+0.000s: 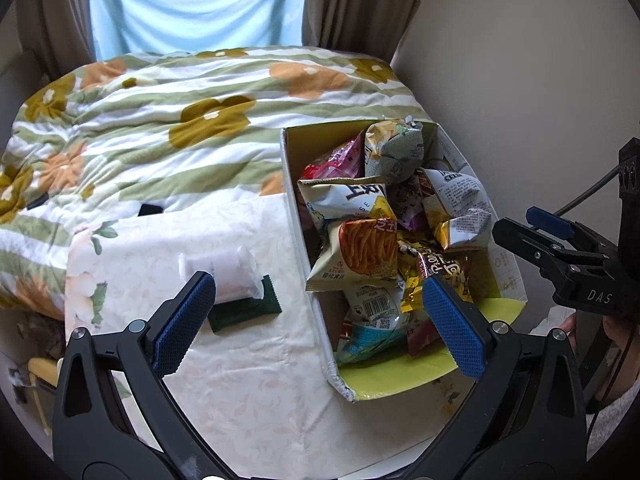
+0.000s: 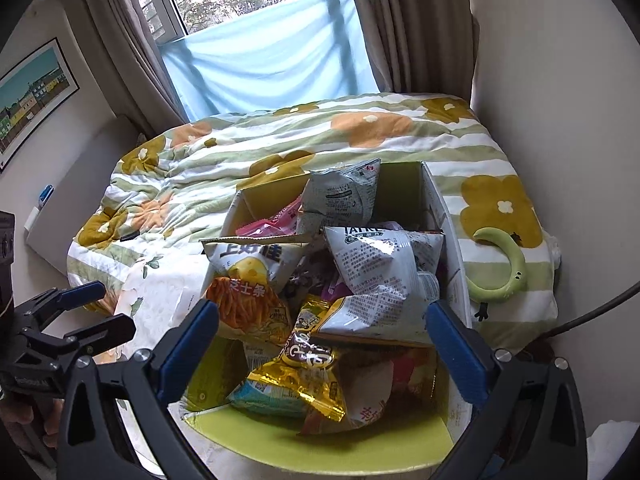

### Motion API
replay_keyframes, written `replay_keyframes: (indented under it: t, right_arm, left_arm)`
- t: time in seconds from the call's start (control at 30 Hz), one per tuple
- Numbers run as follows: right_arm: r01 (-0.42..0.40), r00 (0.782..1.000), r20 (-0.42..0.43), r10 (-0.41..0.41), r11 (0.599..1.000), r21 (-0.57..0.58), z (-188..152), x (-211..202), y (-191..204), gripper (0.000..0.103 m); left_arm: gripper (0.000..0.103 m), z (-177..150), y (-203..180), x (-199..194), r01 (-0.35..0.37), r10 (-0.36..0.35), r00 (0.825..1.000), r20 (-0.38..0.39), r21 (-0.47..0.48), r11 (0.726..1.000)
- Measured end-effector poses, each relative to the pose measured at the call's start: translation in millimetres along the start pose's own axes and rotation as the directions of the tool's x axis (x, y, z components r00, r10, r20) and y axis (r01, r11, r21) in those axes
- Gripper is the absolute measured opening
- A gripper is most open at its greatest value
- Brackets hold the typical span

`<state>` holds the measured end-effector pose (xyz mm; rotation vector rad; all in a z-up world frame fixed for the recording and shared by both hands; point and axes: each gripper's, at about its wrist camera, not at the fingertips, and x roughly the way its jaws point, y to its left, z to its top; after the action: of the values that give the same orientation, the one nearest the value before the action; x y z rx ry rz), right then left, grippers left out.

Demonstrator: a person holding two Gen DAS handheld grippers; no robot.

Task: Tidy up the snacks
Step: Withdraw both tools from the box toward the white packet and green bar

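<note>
Nearest, left gripper (image 1: 320, 316): blue pads spread wide, nothing between them, hovering above the near-left edge of the snack box (image 1: 296, 248); its left pad sits just over a white wrapped packet (image 1: 224, 276), contact not discernible.
Right gripper (image 2: 324, 336): pads likewise spread wide and empty, poised over the near end of the box interior, above a gold bag (image 2: 304, 376); from the left wrist camera it shows to the right of the box, jaws parted.
Snack box: open-topped card carton with yellow-green lining and a lowered near flap (image 2: 320, 440), heaped with bags. Contents from the near flap onward: teal packet (image 1: 368, 338), gold bag, orange cheese-stick bag (image 1: 360, 252), white potato-chip bag (image 1: 348, 198), silver bags (image 2: 380, 272), pink packet (image 1: 340, 158) at the far end.
Left of the box: white packet lying on a dark green packet (image 1: 244, 312), both on a pale floral cloth (image 1: 248, 380) with open surface around them.
Beyond the box: flowered quilt (image 1: 160, 120); right of the box, a green crescent-shaped item (image 2: 504, 272) lying on the quilt; wall close on that side.
Farthest: curtains and blue sheet (image 2: 272, 56) at the window.
</note>
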<state>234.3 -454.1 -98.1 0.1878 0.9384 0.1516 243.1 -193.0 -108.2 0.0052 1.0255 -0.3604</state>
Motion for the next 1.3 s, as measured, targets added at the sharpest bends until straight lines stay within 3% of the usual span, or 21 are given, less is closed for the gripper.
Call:
replay_keyframes:
  t: [0.4,0.77,1.0,1.3]
  right_arm:
    - [-0.036,0.996,0.081,0.043,0.996,-0.079,-23,-53,31,0.103]
    - [-0.158,0.985,0.046,0.166,0.978,-0.137,-45,-39,89,0.103]
    - [-0.154,0.986,0.044,0.164,0.973,-0.173,-58,-17,146,0.103]
    - [-0.089,0.995,0.026,0.094,0.986,-0.142,-66,28,214,0.103]
  left_arm:
    - [0.103,-33,5,-56,-0.096,0.096,0.990,0.107,0.000,0.995]
    - [0.103,-75,86,-71,-0.165,0.174,0.982,0.069,-0.119,0.979]
    - [0.103,-70,142,-63,-0.135,0.141,0.989,0.042,-0.117,0.984]
    - [0.102,-30,203,-33,-0.057,0.059,0.998,-0.028,0.063,0.996]
